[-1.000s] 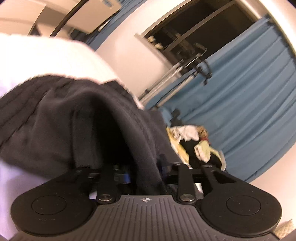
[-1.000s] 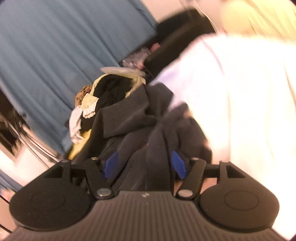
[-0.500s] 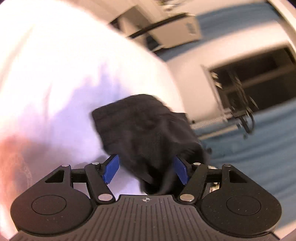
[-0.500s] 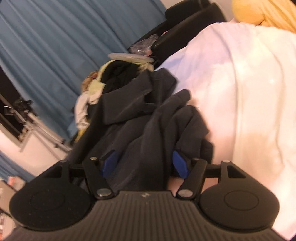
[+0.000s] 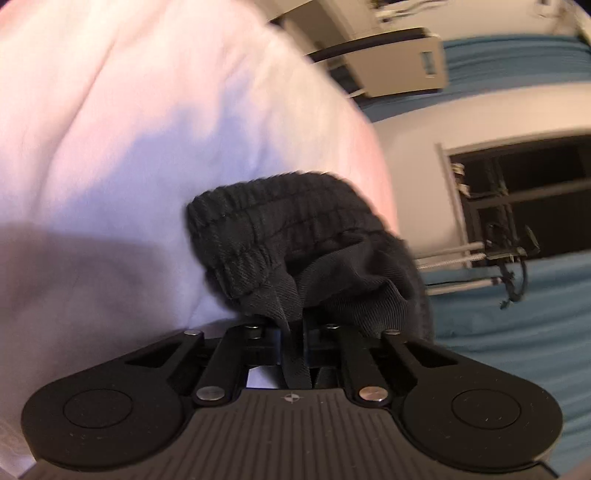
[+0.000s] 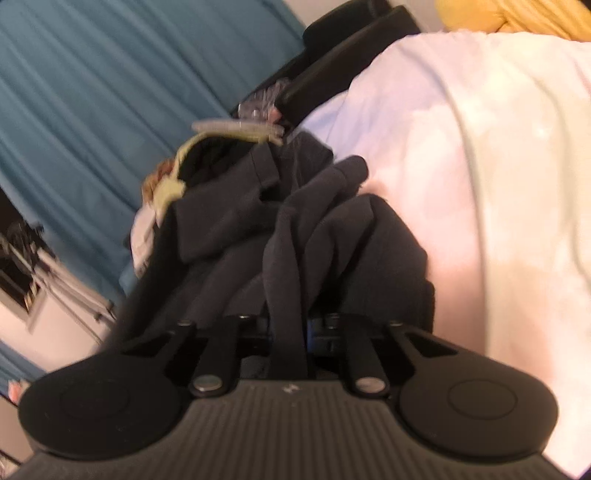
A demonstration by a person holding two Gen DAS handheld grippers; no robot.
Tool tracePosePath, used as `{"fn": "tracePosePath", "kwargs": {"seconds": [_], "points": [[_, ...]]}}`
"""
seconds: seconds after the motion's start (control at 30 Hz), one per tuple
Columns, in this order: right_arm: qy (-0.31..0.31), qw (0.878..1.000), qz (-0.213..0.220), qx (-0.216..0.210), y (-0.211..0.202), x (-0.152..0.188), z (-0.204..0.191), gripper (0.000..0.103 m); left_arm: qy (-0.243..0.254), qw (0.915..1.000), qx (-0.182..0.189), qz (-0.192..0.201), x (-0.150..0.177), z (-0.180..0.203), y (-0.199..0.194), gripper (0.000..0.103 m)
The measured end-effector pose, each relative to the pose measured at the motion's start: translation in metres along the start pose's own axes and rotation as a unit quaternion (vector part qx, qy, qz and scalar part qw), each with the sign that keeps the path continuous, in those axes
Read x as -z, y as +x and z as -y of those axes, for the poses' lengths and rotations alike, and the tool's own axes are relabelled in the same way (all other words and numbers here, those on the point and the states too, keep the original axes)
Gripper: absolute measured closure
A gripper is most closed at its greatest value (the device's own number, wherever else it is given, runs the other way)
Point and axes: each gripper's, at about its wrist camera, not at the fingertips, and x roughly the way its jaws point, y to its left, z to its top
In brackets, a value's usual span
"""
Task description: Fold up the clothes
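The left gripper (image 5: 293,338) is clamped on a fold of the dark trousers (image 5: 295,236), their ribbed waistband bunched on the white sheet (image 5: 110,147). The right gripper (image 6: 290,332) pinches another fold of them; the crumpled cloth runs away towards a pile of clothes (image 6: 166,192) by the blue curtain (image 6: 110,92)

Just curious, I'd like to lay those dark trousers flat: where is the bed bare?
Bare white sheet lies right of the trousers, up to the yellow cloth. The clothes pile by the blue curtain is crowded.
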Motion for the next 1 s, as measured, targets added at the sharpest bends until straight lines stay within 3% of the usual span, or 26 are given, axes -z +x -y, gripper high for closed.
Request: {"fn": "tracePosePath", "kwargs": {"seconds": [0.2, 0.33, 0.37, 0.43, 0.53, 0.63, 0.77, 0.9, 0.97, 1.0], "points": [[0.009, 0.994, 0.082, -0.065, -0.088, -0.007, -0.038, 0.092, 0.081, 0.9884, 0.109, 0.068, -0.003, 0.037, -0.046, 0.095], [-0.042, 0.979, 0.161, -0.114, -0.145, -0.01, -0.071, 0.092, 0.078, 0.9772, 0.171, 0.099, -0.006, 0.043, -0.066, 0.095], [-0.055, 0.973, 0.187, -0.12, -0.154, -0.011, -0.076, 0.092, 0.064, 0.9753, 0.183, 0.106, -0.009, 0.042, -0.067, 0.095], [-0.074, 0.964, 0.222, -0.122, -0.156, -0.019, -0.082, 0.091, 0.062, 0.9798, 0.16, 0.103, -0.011, 0.041, -0.058, 0.095], [-0.082, 0.976, 0.176, -0.103, -0.112, -0.038, -0.079, 0.084, 0.065, 0.9866, 0.116, 0.095, -0.013, 0.04, -0.042, 0.095], [-0.083, 0.993, 0.061, -0.053, -0.046, -0.039, -0.061, 0.077, 0.067, 0.9914, 0.072, 0.087, -0.016, 0.039, -0.027, 0.094], [-0.07, 0.996, -0.052, 0.001, 0.009, -0.023, -0.022, 0.074, 0.072, 0.9929, 0.046, 0.084, -0.013, 0.03, -0.028, 0.094], [-0.039, 0.998, -0.044, 0.005, 0.003, -0.03, -0.008, 0.045, 0.083, 0.9921, 0.035, 0.087, -0.007, 0.028, -0.038, 0.093], [-0.048, 0.999, -0.024, 0.001, -0.012, -0.033, -0.009, 0.045, 0.076, 0.9928, 0.03, 0.087, -0.005, 0.022, -0.045, 0.09], [-0.056, 0.998, -0.017, -0.001, -0.018, -0.034, -0.013, 0.045, 0.075, 0.9931, 0.029, 0.086, -0.005, 0.022, -0.048, 0.084]]}}
